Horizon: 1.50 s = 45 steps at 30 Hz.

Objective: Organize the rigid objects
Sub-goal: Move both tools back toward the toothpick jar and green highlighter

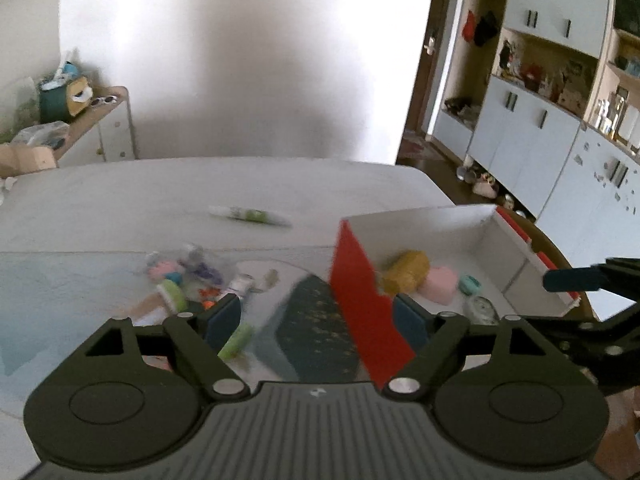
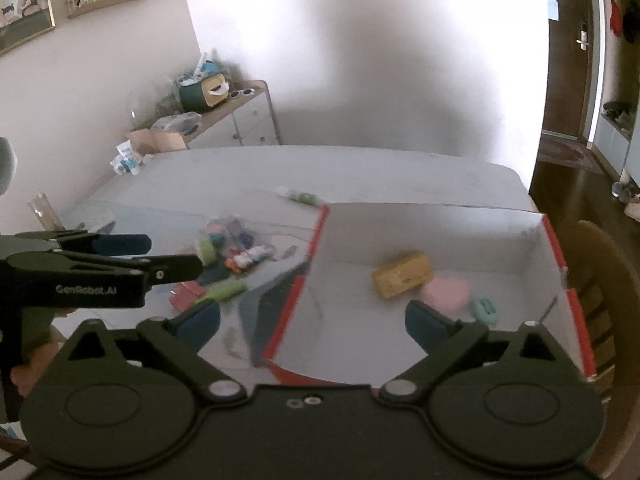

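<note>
At the right edge of the grey surface (image 2: 360,168) stands the open red cardboard box with a white interior (image 2: 440,240), already holding a yellow sponge-like block (image 2: 402,276), a pink rounded case (image 2: 446,294) and a small teal oval object (image 2: 484,310). The remaining task items, a loose pile of small coloured rigid objects (image 1: 184,280) with a light green cylindrical tube (image 1: 236,340) beside it, lie near the middle of the surface, left of the box; a white-and-green tube (image 1: 250,215) lies apart toward the far edge. The left hand-held gripper (image 1: 316,320) has its jaws spread wide and holds nothing; the right hand-held gripper (image 2: 312,320) is likewise wide and empty, over the box's near left corner. Probable faults: the left jaws sit close to the red box wall (image 1: 364,312), so a lateral move may strike and shift the box; a wide closure on the crowded pile may catch several items or scatter them; round tubes may roll; motion blur suggests speed, reducing placement accuracy.
</note>
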Each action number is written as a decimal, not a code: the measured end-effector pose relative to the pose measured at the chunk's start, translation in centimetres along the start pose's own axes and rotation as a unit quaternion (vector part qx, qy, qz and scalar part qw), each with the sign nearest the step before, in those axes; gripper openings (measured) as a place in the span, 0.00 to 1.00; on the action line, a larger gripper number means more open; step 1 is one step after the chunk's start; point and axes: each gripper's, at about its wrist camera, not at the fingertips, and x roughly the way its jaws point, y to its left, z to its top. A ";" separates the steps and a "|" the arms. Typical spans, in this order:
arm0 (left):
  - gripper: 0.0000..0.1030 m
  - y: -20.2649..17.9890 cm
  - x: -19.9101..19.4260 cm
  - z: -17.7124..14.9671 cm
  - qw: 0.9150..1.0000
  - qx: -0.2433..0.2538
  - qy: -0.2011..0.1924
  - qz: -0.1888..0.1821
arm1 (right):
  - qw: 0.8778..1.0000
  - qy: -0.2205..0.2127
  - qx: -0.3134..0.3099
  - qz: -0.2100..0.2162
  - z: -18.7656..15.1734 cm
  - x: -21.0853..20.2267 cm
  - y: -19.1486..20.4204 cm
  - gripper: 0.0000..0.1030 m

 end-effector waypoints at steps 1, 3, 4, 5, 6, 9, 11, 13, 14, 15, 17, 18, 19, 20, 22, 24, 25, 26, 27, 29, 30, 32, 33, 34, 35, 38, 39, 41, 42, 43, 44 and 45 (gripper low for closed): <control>0.84 0.8 -0.1 0.0 1.000 0.001 -0.003 0.001 | 1.000 -0.004 0.002 0.001 0.1 0.2 0.7 0.99; 0.86 2.5 -0.4 0.0 1.000 0.001 -0.008 0.000 | 1.000 -0.008 0.008 0.002 0.3 0.5 1.8 0.99; 0.86 3.4 -0.4 0.1 1.000 0.002 -0.009 0.001 | 1.000 -0.008 0.011 0.005 0.4 0.7 2.4 0.99; 0.86 4.2 -0.4 0.2 1.000 0.004 -0.009 0.003 | 1.000 -0.007 0.013 0.007 0.5 1.0 3.0 0.99; 0.86 5.0 -0.4 0.3 1.000 0.004 -0.009 0.005 | 1.000 -0.006 0.013 0.008 0.6 1.3 3.7 0.99; 0.87 7.6 0.0 0.6 1.000 0.001 -0.007 0.009 | 1.000 0.000 0.013 0.005 0.9 2.5 5.6 0.99; 0.87 9.3 0.7 0.8 1.000 -0.001 0.005 0.008 | 1.000 0.004 0.016 0.004 1.0 3.4 6.7 1.00; 0.87 10.9 1.3 0.9 1.000 -0.003 0.013 0.005 | 1.000 0.010 0.019 0.001 1.1 4.4 7.7 1.00; 0.87 11.6 1.6 0.9 1.000 -0.003 0.014 0.006 | 1.000 0.013 0.020 -0.001 1.2 5.0 8.3 1.00; 0.87 12.3 1.9 1.0 1.000 -0.002 0.016 0.007 | 1.000 0.016 0.022 -0.004 1.2 5.6 9.0 0.99; 0.87 13.5 2.6 0.9 1.000 -0.002 0.020 0.010 | 0.999 0.022 0.025 -0.008 1.2 6.7 9.9 0.99; 0.87 14.2 3.0 1.0 1.000 -0.002 0.022 0.011 | 0.999 0.025 0.028 -0.011 1.3 7.4 10.3 0.99; 0.87 14.8 3.4 0.9 1.000 -0.004 0.025 0.012 | 0.999 0.029 0.031 -0.013 1.3 8.1 10.6 0.99; 0.87 15.4 3.9 0.8 0.999 -0.008 0.029 0.013 | 0.999 0.033 0.032 -0.015 1.3 8.8 10.9 0.99; 0.87 16.6 4.8 0.8 0.999 -0.016 0.036 0.009 | 0.998 0.038 0.033 -0.025 1.4 10.2 11.6 0.99; 0.87 17.6 5.8 0.7 0.999 -0.020 0.043 0.007 | 0.998 0.047 0.036 -0.034 1.3 11.8 12.0 0.99; 0.87 18.0 6.2 0.6 0.999 -0.020 0.046 0.007 | 0.997 0.051 0.039 -0.037 1.2 12.4 12.1 0.99; 0.87 18.3 6.7 0.5 0.999 -0.017 0.048 0.005 | 0.997 0.056 0.041 -0.044 1.2 13.3 12.1 0.99; 0.87 18.6 7.2 0.4 0.999 -0.013 0.050 0.004 | 0.996 0.059 0.042 -0.054 1.2 13.9 12.2 0.99; 0.87 18.9 8.2 0.2 0.998 -0.005 0.056 0.011 | 0.994 0.064 0.044 -0.075 1.0 15.3 12.2 0.99; 0.87 19.1 8.7 0.0 0.998 -0.001 0.058 0.011 | 0.993 0.068 0.047 -0.081 0.8 15.9 12.1 0.99; 0.87 19.4 9.7 -0.1 0.998 0.005 0.062 0.013 | 0.991 0.077 0.051 -0.092 0.6 17.1 11.8 0.99; 0.87 19.5 10.1 -0.2 0.998 0.009 0.063 0.014 | 0.991 0.081 0.051 -0.096 0.5 17.7 11.8 0.98; 0.87 19.6 10.6 -0.4 0.998 0.012 0.064 0.012 | 0.990 0.083 0.052 -0.101 0.4 18.1 11.8 0.98; 0.87 19.7 10.8 -0.5 0.998 0.014 0.064 0.010 | 0.989 0.086 0.056 -0.104 0.4 18.6 11.7 0.98; 0.87 19.7 11.6 -0.7 0.998 0.020 0.063 0.005 | 0.987 0.098 0.066 -0.105 0.3 19.8 11.5 0.96; 0.87 19.7 11.8 -0.8 0.998 0.023 0.063 0.005 | 0.987 0.103 0.067 -0.106 0.3 20.2 11.5 0.94; 0.87 19.8 12.3 -0.8 0.998 0.028 0.063 0.003 | 0.985 0.112 0.068 -0.109 0.1 21.1 11.5 0.93; 0.87 19.9 12.5 -0.9 0.998 0.032 0.063 0.001 | 0.984 0.116 0.070 -0.112 0.1 21.5 11.5 0.92; 0.87 19.8 12.6 -0.9 0.997 0.037 0.061 0.000 | 0.984 0.119 0.073 -0.113 0.0 21.8 11.5 0.91; 0.87 19.8 12.8 -0.9 0.997 0.042 0.060 0.001 | 0.983 0.123 0.075 -0.114 -0.1 22.2 11.4 0.90; 0.87 19.7 13.0 -1.0 0.997 0.047 0.059 0.001 | 0.982 0.127 0.077 -0.116 -0.1 22.6 11.5 0.89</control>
